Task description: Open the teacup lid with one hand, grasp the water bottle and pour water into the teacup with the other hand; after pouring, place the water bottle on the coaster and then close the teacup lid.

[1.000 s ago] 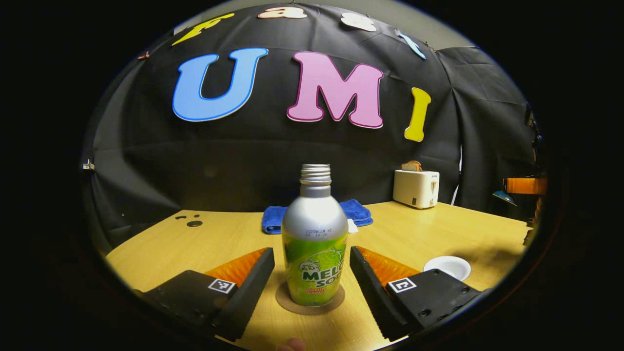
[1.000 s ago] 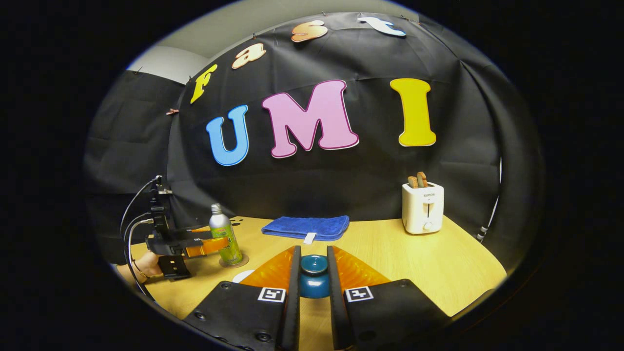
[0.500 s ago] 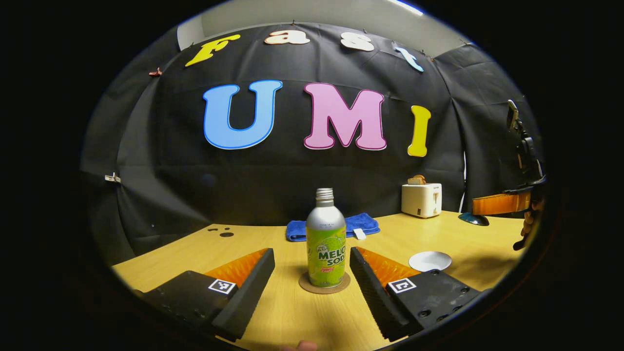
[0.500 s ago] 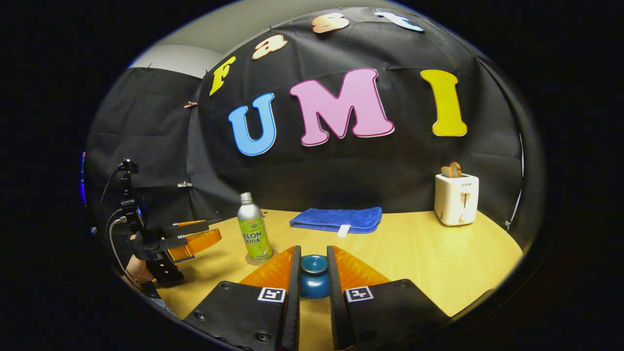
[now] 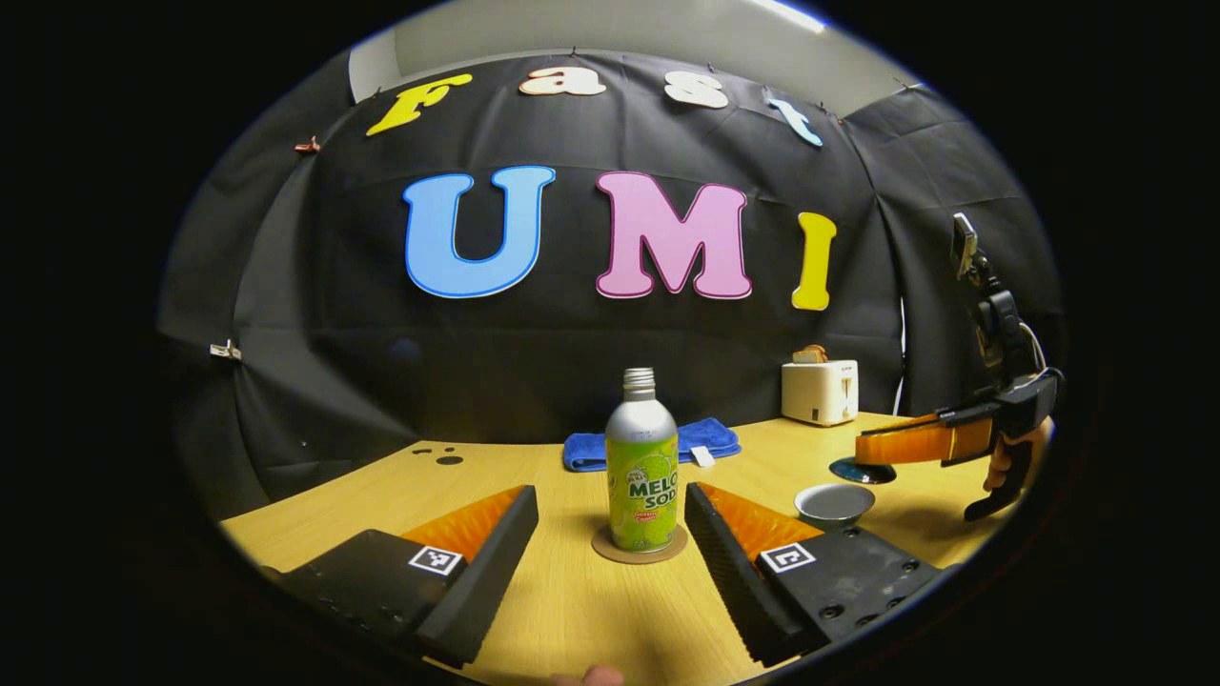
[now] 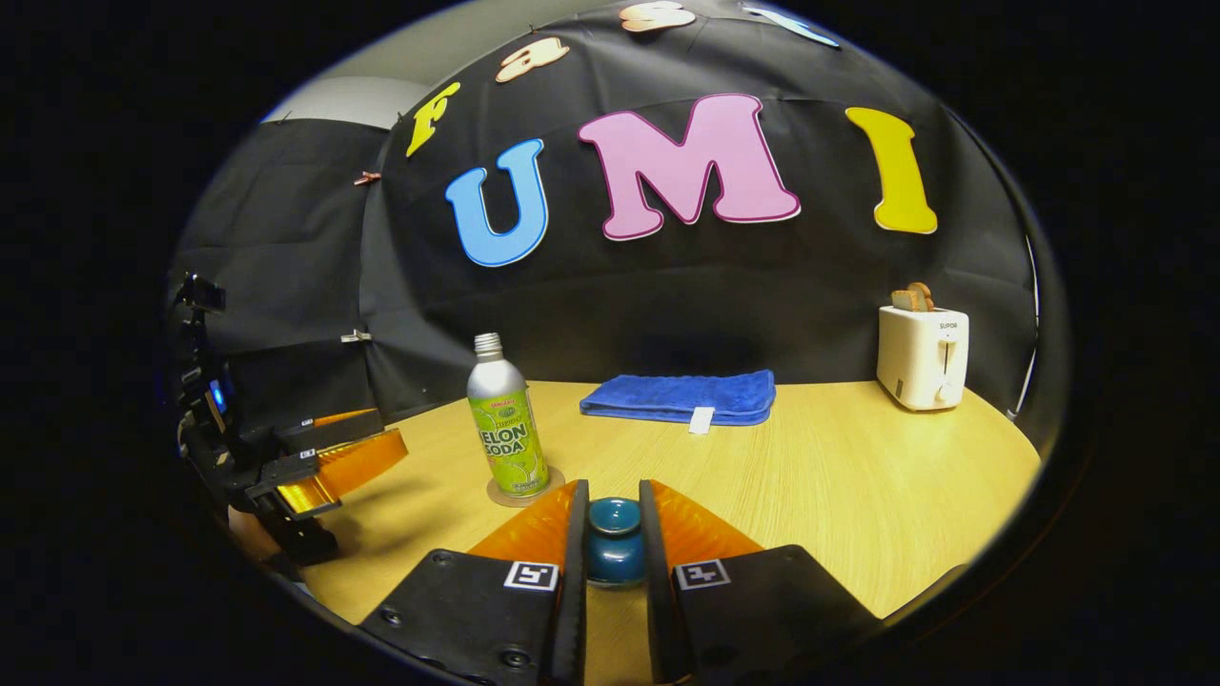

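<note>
Water bottle (image 5: 641, 467) upright on the coaster (image 5: 639, 545), toward the near-left part of the table (image 6: 858, 476), free of any grip. Left gripper (image 5: 610, 534) spread wide, fingers flanking the bottle without touching. Right gripper (image 6: 613, 543) pinching the teacup lid (image 6: 613, 539) by its knob, lifted off the table. Teacup (image 5: 833, 502) open, right of the bottle, near the table's front edge.

Step in hand, by judgement: closing the cup. Best done by centring the lid over the rim, keeping it level, lowering slowly until seated all round, releasing only then. Risk: a tilted lid catching the rim and nudging the cup.
</note>
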A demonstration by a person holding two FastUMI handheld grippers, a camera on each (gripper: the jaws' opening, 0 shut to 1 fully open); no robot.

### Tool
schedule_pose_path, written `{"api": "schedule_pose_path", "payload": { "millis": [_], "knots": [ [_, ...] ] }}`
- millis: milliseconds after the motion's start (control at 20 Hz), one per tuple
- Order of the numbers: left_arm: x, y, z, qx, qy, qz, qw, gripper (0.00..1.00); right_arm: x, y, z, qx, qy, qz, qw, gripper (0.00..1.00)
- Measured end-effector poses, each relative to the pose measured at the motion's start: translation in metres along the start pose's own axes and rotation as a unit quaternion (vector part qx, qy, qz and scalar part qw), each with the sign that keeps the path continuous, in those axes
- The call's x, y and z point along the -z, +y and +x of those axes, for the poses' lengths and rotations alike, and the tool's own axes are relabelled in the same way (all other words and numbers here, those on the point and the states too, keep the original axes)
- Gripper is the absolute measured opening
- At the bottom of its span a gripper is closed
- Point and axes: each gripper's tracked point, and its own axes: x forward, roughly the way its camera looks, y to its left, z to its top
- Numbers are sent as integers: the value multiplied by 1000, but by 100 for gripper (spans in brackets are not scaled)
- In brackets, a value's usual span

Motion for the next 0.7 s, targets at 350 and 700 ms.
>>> {"api": "schedule_pose_path", "payload": {
  "millis": [350, 700],
  "knots": [
    [0, -5, 2, 1, -6, 21, 1000, 98, 26, 1, 18, -2, 33, -15, 999, 30],
    [7, -4, 5, 0, -3, 13, 1000, 98, 30, 3, 23, -3, 39, -29, 999, 25]
  ]
}}
